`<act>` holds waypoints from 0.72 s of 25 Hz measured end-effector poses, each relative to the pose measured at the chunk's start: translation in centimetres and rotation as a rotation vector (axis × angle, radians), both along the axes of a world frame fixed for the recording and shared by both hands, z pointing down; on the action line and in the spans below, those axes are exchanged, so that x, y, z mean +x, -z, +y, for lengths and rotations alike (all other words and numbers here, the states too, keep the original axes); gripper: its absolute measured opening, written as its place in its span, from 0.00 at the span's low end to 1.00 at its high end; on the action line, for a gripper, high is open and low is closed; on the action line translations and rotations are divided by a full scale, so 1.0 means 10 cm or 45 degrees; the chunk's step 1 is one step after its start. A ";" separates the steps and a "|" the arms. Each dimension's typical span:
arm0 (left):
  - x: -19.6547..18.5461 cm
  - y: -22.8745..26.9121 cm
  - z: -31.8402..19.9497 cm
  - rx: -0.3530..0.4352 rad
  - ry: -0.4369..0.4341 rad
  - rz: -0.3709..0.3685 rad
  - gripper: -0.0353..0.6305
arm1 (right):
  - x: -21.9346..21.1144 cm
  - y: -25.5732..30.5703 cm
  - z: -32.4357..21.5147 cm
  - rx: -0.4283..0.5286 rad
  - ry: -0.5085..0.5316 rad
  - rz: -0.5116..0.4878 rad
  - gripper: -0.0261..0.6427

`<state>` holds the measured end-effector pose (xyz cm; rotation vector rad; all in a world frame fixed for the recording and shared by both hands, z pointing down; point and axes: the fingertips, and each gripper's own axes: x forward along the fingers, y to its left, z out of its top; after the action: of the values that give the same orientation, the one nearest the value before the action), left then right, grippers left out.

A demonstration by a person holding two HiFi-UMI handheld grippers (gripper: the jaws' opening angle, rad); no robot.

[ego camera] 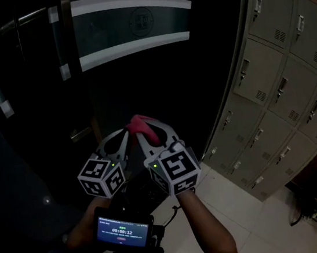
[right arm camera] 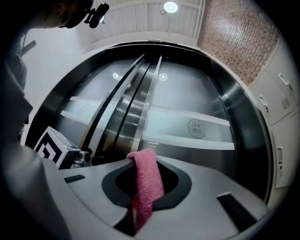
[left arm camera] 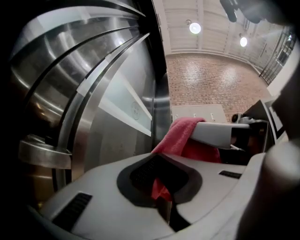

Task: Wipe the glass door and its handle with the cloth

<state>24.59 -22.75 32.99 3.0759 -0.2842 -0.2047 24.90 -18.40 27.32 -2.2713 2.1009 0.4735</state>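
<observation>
A pink cloth [ego camera: 139, 123] is bunched where both grippers' tips meet, in front of the dark glass door [ego camera: 142, 90] with its frosted band. My left gripper [ego camera: 126, 134] looks shut with a red fold [left arm camera: 161, 188] of the cloth in its seam. The right gripper [ego camera: 143, 137] is shut on the cloth [right arm camera: 147, 180], which drapes over its pads. A tall steel handle [ego camera: 67, 33] runs up the door, seen close in the left gripper view as a curved handle bar [left arm camera: 82, 110]. Neither the grippers nor the cloth touch the glass or the handle.
Grey lockers [ego camera: 283, 76] line the wall at the right, close to the door's edge. Pale floor tiles [ego camera: 247, 216] lie below them. A small lit screen [ego camera: 123, 230] hangs at the person's chest. A steel bracket [left arm camera: 44, 152] juts from the door at the left.
</observation>
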 end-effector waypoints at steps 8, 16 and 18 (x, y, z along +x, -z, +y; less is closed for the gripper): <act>0.42 0.15 -0.41 0.093 0.174 -0.033 0.07 | 0.34 0.20 -0.75 0.018 0.305 0.005 0.08; 0.41 0.14 -0.66 0.039 0.421 -0.002 0.07 | 0.19 0.16 -1.46 0.031 0.747 -0.003 0.08; 0.37 0.13 -0.76 0.056 0.537 -0.002 0.07 | 0.12 0.12 -1.61 0.019 0.867 -0.027 0.08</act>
<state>28.28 -30.31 31.71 3.0178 -0.9387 -0.2237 26.14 -34.52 26.14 -1.3898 2.6311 0.4158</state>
